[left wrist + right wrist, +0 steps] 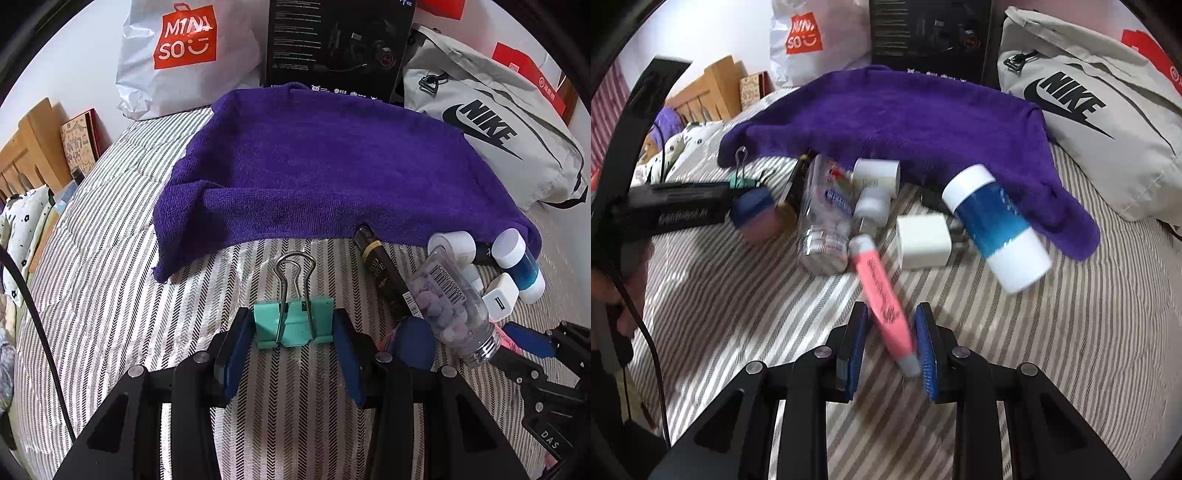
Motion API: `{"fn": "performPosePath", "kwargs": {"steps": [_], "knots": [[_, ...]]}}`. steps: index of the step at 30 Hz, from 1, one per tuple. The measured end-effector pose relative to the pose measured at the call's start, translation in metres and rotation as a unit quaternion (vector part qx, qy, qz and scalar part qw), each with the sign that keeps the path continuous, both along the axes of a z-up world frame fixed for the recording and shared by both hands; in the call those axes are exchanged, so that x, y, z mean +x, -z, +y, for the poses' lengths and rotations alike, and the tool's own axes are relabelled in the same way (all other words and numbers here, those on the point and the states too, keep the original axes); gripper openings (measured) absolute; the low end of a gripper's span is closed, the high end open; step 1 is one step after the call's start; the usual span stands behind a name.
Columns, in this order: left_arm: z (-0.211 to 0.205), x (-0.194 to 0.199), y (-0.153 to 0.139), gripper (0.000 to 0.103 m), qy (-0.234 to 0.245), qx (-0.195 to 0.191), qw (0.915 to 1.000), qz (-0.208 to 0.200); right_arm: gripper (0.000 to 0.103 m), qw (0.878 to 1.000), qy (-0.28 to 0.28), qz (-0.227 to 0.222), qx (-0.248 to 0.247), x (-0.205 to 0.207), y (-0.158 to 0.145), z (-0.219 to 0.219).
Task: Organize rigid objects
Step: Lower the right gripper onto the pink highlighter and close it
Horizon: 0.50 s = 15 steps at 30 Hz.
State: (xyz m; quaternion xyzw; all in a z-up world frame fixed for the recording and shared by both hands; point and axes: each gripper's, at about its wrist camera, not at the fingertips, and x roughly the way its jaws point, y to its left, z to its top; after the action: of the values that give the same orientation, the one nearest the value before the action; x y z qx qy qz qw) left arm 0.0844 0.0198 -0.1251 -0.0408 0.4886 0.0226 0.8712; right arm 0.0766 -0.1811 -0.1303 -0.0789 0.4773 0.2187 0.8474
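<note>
Two items are gripped at this moment, one per gripper. A teal binder clip is held between the blue pads of the left gripper, low over the striped bed cover, with its wire handles pointing away toward the purple towel. A pink highlighter lies aslant between the pads of the right gripper, its pale cap end low beside the right-hand pad and its other end reaching up toward the pile.

The step in hand is judged to be the pick-up of the highlighter. For a sound grasp, the pads should be seated across the flat sides of the barrel near its middle rather than at the cap end, since a slanted body pinched near one end tends to swivel. The lift is best made straight up, so that the clear pill bottle and the white charger just beside the barrel are not dragged along.

The left jaws are narrowly set and pressed on both sides of the clip body. The right jaws are drawn close about the highlighter; the right-hand pad appears to touch it, while contact at the left-hand pad cannot be confirmed through the blur.

Beyond the highlighter, a blue-and-white bottle and a white cylindrical container lie at the towel's near edge. A grey Nike bag, a black box and a white Miniso bag stand behind the towel.
</note>
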Motion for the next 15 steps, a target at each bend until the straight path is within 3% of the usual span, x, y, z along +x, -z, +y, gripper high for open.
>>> {"fn": "performPosePath", "kwargs": {"steps": [6, 13, 15], "knots": [[0.002, -0.004, -0.001, 0.04, 0.006, -0.002, 1.0, 0.001, 0.021, 1.0, -0.012, -0.011, -0.005, 0.001, 0.0, 0.005], [0.006, -0.006, 0.0, 0.04, 0.004, 0.01, 0.9999, 0.003, 0.018, 0.998, 0.038, 0.038, 0.018, -0.012, -0.002, -0.022], [0.001, -0.005, 0.001, 0.04, 0.005, 0.026, 0.9997, 0.001, 0.018, 0.999, 0.032, 0.029, 0.001, -0.015, -0.001, -0.017]]}}
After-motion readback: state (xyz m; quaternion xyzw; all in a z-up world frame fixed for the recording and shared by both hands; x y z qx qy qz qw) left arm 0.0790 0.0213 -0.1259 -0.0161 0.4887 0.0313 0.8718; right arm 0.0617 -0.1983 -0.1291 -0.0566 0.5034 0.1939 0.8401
